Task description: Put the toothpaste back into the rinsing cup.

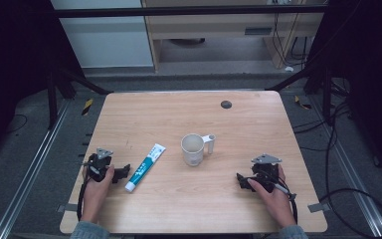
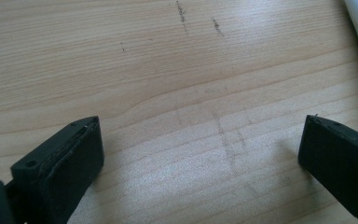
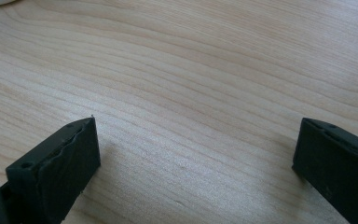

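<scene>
Resting on table (image 1: 189, 204), left claw (image 1: 124, 172), right claw (image 1: 239, 180), both agape

Black two-jaw left gripper (image 1: 122, 173) rests low at the table's near-left, held by the person's left hand (image 1: 97, 185), jaws spread wide apart, pointing right. Black two-jaw right gripper (image 1: 240, 180) sits near-right in the right hand (image 1: 273, 191), jaws also wide apart, pointing left, apparently touching the surface. Both forearms enter from the bottom edge, grey sleeves.
</scene>
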